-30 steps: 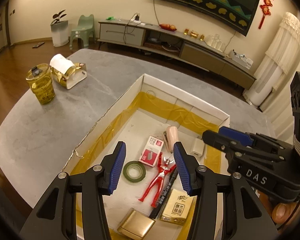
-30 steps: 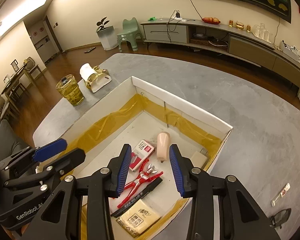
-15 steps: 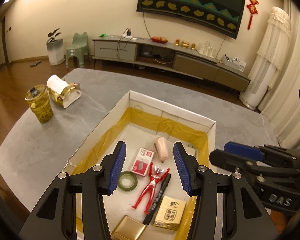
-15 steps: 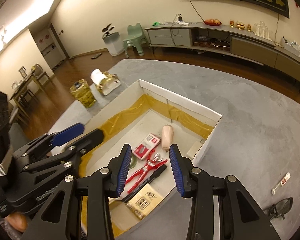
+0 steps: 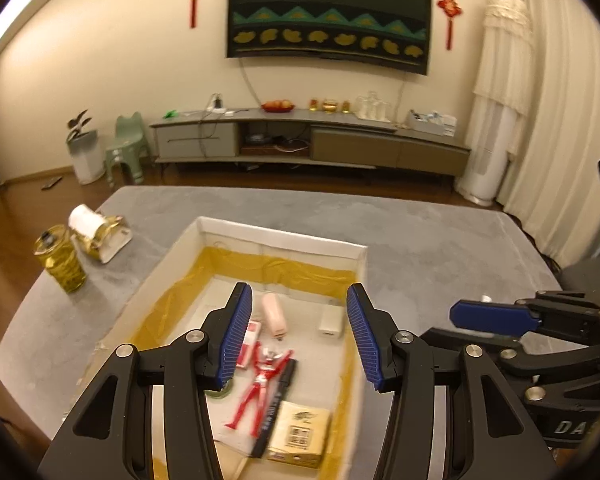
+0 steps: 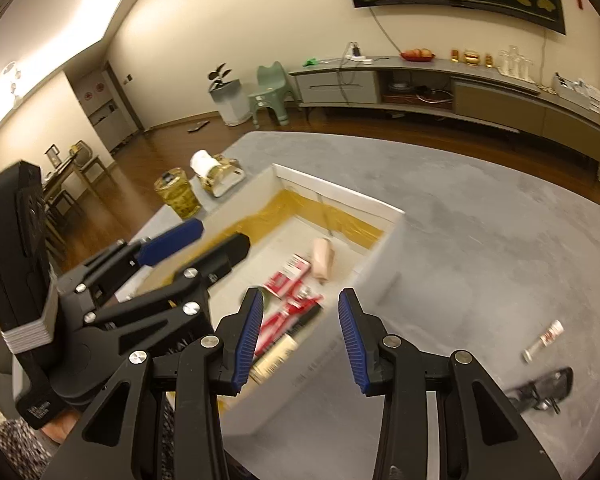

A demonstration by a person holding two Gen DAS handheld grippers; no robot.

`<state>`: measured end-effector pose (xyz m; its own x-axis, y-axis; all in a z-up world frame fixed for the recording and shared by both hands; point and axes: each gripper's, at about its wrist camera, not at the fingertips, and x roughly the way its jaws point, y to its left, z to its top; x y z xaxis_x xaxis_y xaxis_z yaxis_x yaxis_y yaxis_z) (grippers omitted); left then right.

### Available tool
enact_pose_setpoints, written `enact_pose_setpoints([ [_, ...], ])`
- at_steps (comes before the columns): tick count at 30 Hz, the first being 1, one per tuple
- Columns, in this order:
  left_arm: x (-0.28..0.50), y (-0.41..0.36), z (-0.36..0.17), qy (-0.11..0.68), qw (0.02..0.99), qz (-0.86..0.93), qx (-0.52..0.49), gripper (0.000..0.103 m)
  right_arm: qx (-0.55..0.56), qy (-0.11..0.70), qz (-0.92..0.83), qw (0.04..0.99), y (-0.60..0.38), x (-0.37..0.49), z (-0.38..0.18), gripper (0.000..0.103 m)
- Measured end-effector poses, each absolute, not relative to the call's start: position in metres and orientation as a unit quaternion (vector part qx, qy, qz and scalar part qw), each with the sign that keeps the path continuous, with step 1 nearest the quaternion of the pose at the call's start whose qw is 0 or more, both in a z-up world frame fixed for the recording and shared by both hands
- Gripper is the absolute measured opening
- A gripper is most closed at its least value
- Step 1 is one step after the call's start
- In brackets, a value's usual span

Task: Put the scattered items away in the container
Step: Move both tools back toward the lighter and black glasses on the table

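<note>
Holding both tools above the table, I see the left gripper [image 5: 298,334] with its jaws wide and nothing between them, over the near part of the white box [image 5: 284,240]. The right gripper [image 6: 300,340] is also wide and empty, above the near right wall of this box.

Inside the box lie a red figure [image 5: 260,384], a black marker [image 5: 278,404], a yellow carton [image 5: 300,432], a pink tube [image 5: 273,315] and a small white block [image 5: 329,325].

The risk, I think, is at the right. A small tube [image 6: 542,340] and a dark clip-like object [image 6: 544,390] lie on the grey table [image 6: 480,240], well apart from the box. If I go low and fast, a fingertip may push the small tube away, or strike the box wall.

Only the right wrist view shows these two loose items; the left wrist view shows the contents of the box more clearly.
</note>
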<state>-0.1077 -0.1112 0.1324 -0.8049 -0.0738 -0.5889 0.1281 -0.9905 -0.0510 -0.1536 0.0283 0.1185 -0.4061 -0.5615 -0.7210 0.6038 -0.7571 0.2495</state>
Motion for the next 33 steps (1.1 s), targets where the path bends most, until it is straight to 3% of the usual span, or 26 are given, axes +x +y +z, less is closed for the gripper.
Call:
enact_pose_setpoints([
  [33, -0.132, 0.034, 0.076, -0.02, -0.068, -0.922, 0.38, 0.052, 0.426, -0.022, -0.88, 0.211, 0.191, -0.17, 0.088, 0.041],
])
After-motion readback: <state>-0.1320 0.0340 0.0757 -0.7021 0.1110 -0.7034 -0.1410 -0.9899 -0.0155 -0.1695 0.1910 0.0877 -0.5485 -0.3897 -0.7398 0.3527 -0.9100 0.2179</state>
